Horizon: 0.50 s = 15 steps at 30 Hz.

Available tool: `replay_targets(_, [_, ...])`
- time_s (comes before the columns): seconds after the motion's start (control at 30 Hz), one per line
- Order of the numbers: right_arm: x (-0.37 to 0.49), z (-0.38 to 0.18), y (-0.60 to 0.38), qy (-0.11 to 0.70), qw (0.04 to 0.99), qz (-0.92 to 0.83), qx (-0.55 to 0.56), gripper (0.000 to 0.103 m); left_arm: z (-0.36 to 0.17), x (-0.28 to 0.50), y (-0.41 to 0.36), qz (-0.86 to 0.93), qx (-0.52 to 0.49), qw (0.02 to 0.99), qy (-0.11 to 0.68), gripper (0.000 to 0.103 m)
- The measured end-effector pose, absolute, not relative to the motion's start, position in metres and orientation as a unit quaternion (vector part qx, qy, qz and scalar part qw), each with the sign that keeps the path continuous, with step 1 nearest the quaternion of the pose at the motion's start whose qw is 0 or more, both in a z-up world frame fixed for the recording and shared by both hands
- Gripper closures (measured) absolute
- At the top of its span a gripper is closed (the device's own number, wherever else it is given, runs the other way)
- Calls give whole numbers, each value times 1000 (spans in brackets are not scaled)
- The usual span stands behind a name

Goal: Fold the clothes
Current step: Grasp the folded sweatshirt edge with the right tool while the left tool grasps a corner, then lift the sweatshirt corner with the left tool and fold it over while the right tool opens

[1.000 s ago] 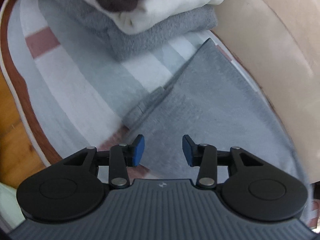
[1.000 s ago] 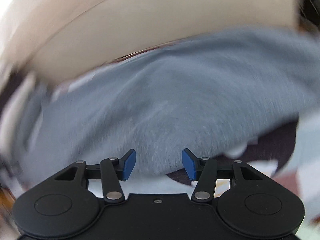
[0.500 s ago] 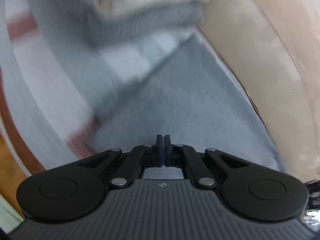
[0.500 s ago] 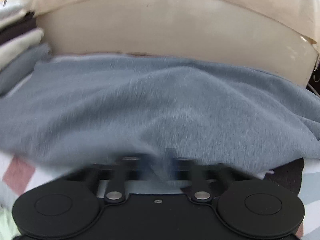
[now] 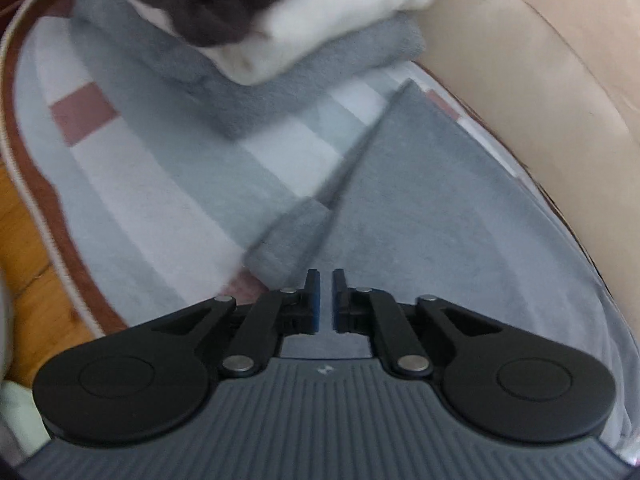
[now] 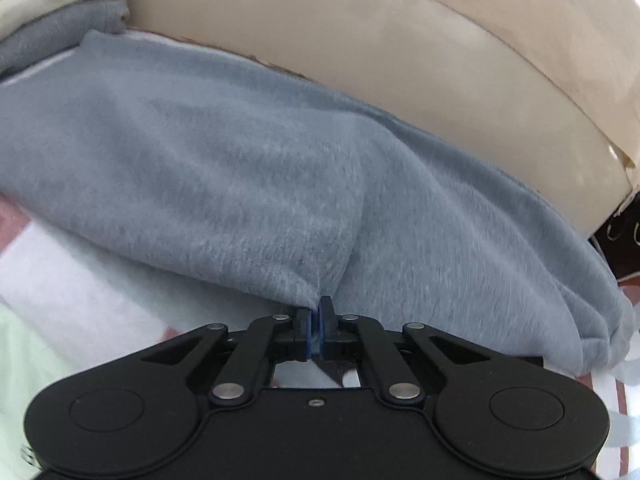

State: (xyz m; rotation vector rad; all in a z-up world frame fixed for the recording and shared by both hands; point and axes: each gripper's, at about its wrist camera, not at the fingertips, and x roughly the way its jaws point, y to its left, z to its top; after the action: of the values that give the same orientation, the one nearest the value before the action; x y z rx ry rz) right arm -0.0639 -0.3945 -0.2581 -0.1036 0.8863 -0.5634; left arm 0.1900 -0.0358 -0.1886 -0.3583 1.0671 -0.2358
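Grey garment [image 6: 248, 184] pinched in right jaws; left jaws opening, empty.

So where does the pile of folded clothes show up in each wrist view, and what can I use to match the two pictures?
Left wrist: the pile of folded clothes fills the top centre, dark piece over white over grey, beyond the left gripper.
Right wrist: only its edge shows, in the top left corner.
Shared landmark: the grey garment spread flat beside the beige cushion.
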Motion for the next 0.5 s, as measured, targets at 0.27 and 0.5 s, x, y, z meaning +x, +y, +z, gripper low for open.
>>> replay_targets(0.27, [-67, -264, -401, 418, 867, -269, -13, 98, -222, 204, -23, -116, -240, 775, 574, 75])
replay_targets(0.5, [-67, -262, -402, 422, 867, -267, -4, 97, -218, 184, -37, -134, -225, 772, 580, 52])
